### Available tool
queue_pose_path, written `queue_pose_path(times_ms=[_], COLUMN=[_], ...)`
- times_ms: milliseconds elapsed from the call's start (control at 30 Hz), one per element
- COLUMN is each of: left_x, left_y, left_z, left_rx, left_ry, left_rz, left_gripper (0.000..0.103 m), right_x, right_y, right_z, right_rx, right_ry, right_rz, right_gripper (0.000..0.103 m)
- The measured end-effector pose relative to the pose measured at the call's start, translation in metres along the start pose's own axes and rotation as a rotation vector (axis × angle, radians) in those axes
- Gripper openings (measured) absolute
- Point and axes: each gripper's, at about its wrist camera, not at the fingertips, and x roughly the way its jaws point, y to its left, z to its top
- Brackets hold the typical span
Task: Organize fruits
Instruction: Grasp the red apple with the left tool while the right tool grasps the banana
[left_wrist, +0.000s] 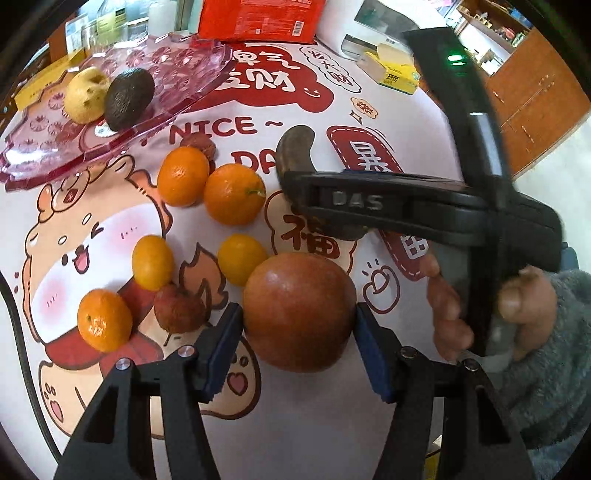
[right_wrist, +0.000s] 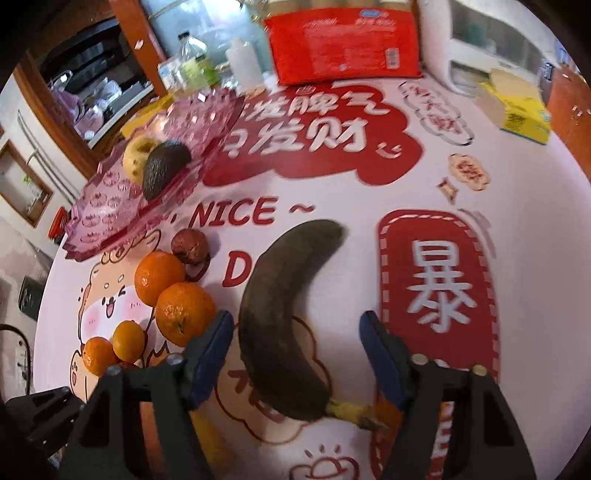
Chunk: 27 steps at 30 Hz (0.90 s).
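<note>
My left gripper (left_wrist: 298, 318) is shut on a big red apple (left_wrist: 299, 291), one blue pad pressed against each side. My right gripper (right_wrist: 295, 322) stands open astride a blackened banana (right_wrist: 280, 314) that lies on the tablecloth; the left pad is close to it and the right pad is well clear. In the left wrist view the right gripper's black frame (left_wrist: 388, 203) crosses over the banana (left_wrist: 295, 147). A pink tray (left_wrist: 177, 74) at the back left holds a yellow fruit (left_wrist: 86, 96) and an avocado (left_wrist: 129, 98).
Several oranges (left_wrist: 234, 194), small yellow citrus (left_wrist: 153, 262) and dark red fruits (left_wrist: 179, 308) lie loose left of the apple. A person's hand (left_wrist: 517, 302) holds the right gripper. A red package (right_wrist: 343, 44), a yellow box (right_wrist: 517, 110) and bottles line the table's far edge.
</note>
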Motion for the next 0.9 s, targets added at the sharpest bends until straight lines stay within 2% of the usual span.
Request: queue_pose_path(times_ms=[33, 300, 333, 400, 433, 533, 700, 900], left_x=[0.000, 0.005, 0.007, 0.012, 0.013, 0.017, 0.027, 0.033], left_y=[0.000, -0.008, -0.009, -0.010, -0.012, -0.016, -0.015, -0.014], left_z=[0.000, 0.002, 0.003, 0.006, 0.008, 0.010, 0.012, 0.020], left_rx=[-0.001, 0.022, 0.020, 0.012, 0.011, 0.023, -0.001, -0.028], left_ry=[-0.001, -0.016, -0.014, -0.010, -0.011, -0.017, -0.003, -0.039], left_rz=[0.000, 0.023, 0.020, 0.013, 0.014, 0.017, -0.024, -0.024], left_gripper=[0.059, 0.061, 0.061, 0.061, 0.061, 0.061, 0.060, 0.059], right_x=[0.006, 0.012, 0.011, 0.010, 0.010, 0.009, 0.005, -0.003], right_y=[0.002, 0.019, 0.019, 0.021, 0.021, 0.022, 0.014, 0.002], right_z=[0.000, 0.001, 0.002, 0.002, 0.002, 0.001, -0.003, -0.009], right_rx=[-0.004, -0.088, -0.090, -0.089, -0.085, -0.083, -0.064, -0.023], right_ry=[0.023, 0.010, 0.009, 0.014, 0.016, 0.013, 0.018, 0.015], right_rz=[0.009, -0.075, -0.067, -0.022, -0.021, -0.027, -0.017, -0.014], right_gripper=[0.057, 0.052, 0.049, 0.034, 0.033, 0.032, 0.032, 0.032])
